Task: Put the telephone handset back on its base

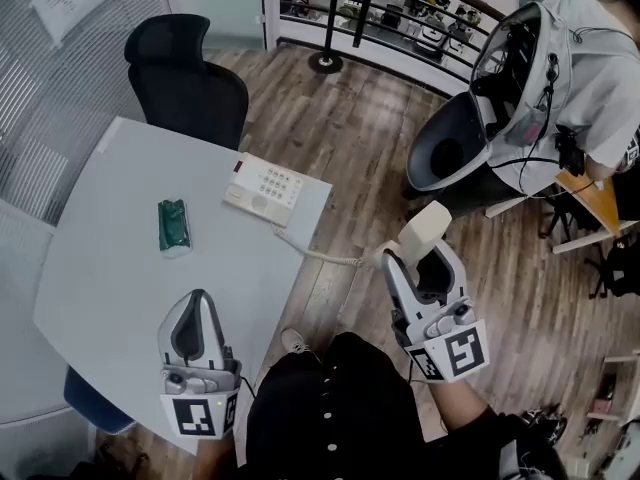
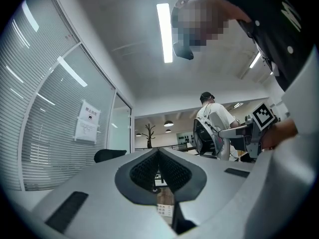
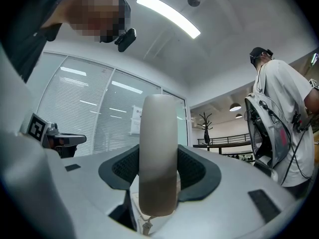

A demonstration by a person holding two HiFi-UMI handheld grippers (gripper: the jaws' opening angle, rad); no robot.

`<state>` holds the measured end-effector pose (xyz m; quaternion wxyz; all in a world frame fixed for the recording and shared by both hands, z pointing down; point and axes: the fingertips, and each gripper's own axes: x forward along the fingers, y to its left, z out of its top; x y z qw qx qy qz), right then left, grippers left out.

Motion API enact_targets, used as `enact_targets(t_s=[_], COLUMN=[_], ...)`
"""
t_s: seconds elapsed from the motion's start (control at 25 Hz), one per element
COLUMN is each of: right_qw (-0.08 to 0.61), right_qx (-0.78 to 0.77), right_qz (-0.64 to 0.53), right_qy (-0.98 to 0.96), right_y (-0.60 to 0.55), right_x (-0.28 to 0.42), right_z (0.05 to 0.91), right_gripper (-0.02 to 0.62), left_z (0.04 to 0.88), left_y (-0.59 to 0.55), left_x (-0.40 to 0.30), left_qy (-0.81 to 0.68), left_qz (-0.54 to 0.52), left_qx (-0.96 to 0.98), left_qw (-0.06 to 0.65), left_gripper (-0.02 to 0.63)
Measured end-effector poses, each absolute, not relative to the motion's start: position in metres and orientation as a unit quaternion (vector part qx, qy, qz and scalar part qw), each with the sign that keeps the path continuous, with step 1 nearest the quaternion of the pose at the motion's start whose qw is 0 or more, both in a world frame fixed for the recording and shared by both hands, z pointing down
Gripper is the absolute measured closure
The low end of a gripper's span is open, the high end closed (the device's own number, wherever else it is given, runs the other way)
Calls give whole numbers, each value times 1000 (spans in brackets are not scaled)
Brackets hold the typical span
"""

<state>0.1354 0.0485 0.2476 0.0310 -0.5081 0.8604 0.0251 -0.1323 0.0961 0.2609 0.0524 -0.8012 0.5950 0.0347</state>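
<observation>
Mid-carry step. Gripping handset (image 3: 158, 148) upright w/ right hand-held gripper (image 3: 158, 176), pads clamped on its shaft. Holding it off the desk (image 1: 110, 298), right of base (image 1: 265, 188) & nearer the body, over wood floor. Coiled cord (image 1: 325, 255) strung back toward base's near-right corner. Left hand-held gripper (image 1: 197, 308) clenched on nothing, near-left of base, well apart, above desk's near edge.

Next, prob: swing left & away to above base, turn handset to lie along cradle (seemingly base's left part), lower, then let go. Needs care w/ cord: could catch desk edge or tug base.

Room: open air all the way to base. Green packet (image 1: 173, 225) left of base, well apart, no bother. Black chair (image 1: 185, 68) beyond base, out of path. Base close to desk's right edge, so avoid shoving it rightward
</observation>
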Motion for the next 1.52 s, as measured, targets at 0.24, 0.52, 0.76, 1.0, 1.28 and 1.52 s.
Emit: enact_targets(t_s=[0.24, 0.52, 0.76, 1.0, 1.28, 1.52], right_qw=[25, 51, 60, 63, 67, 64], right_qx=[-505, -490, -475, -468, -460, -450], right_qz=[19, 18, 19, 14, 7, -10], right_qy=[863, 870, 878, 881, 885, 891], right_y=[37, 24, -24, -54, -97, -118], right_x=[138, 188, 206, 228, 244, 253], right_z=[260, 240, 230, 242, 259, 267], right_gripper=[360, 360, 360, 360, 360, 360], left_z=[267, 233, 230, 236, 243, 247], left_y=[81, 78, 40, 12, -30, -35], left_x=[-127, -72, -53, -30, -13, -8], left_qy=[594, 605, 619, 626, 638, 657], left_qz=[41, 44, 31, 35, 39, 25], left_qx=[-801, -791, -781, -775, -763, -748], left_qw=[54, 86, 75, 78, 95, 89], left_gripper=[591, 591, 591, 591, 591, 591])
